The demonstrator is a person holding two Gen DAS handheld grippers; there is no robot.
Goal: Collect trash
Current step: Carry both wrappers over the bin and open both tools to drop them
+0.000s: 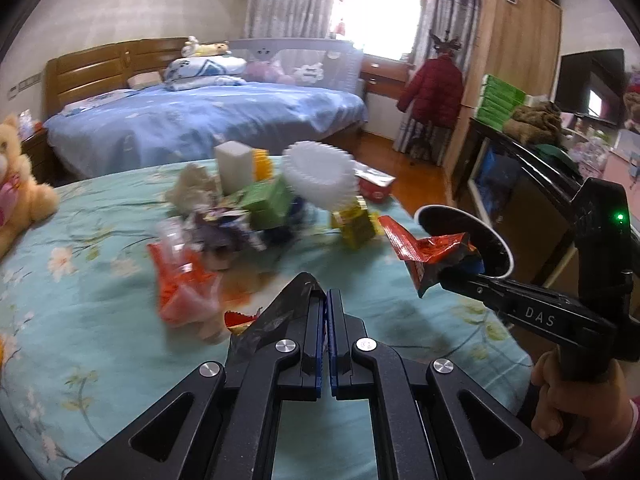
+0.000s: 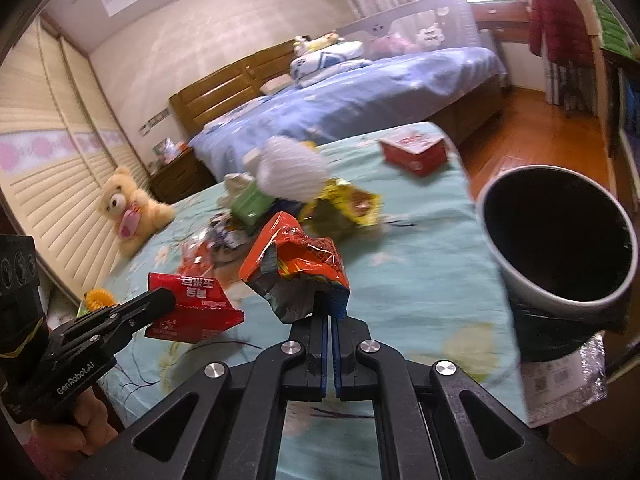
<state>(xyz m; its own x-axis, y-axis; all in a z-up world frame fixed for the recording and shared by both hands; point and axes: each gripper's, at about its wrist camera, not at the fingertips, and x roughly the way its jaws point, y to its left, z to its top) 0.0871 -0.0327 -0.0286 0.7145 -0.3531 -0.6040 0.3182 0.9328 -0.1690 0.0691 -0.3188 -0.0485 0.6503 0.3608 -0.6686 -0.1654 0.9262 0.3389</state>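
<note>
Teddy bear: a tan teddy bear (image 2: pixel 128 210) sits at the far left edge of the bed, against the slatted wall, well away from both grippers.

Left gripper: the left gripper (image 2: pixel 162 300) is closed, its jaws pinching the edge of a flat red packet (image 2: pixel 194 308), lifted clear of the teal bedspread (image 2: pixel 420 272). In its own view little of the packet shows beside the jaws.

Trash pile: wrappers, a green carton (image 1: pixel 266 202), a white fluted tray (image 1: pixel 320 176) and a yellow packet (image 2: pixel 348 208) lie heaped in the middle of the bed, beyond both grippers.

Right gripper: the right gripper (image 2: pixel 331 306) is closed tight on a crumpled orange snack bag (image 2: pixel 296 264), which stands up and leans left from the jaws.

Bin: a round bin (image 2: pixel 556 240) with a black liner stands off the bed's right edge, mouth facing up and toward the cameras.

Key relation: the bin lies to the right of both grippers; the right gripper is just beside it, the left one farther off, across the right one.

Likely next: carrying both pieces rightward over the bin's mouth, right hand first.
</note>
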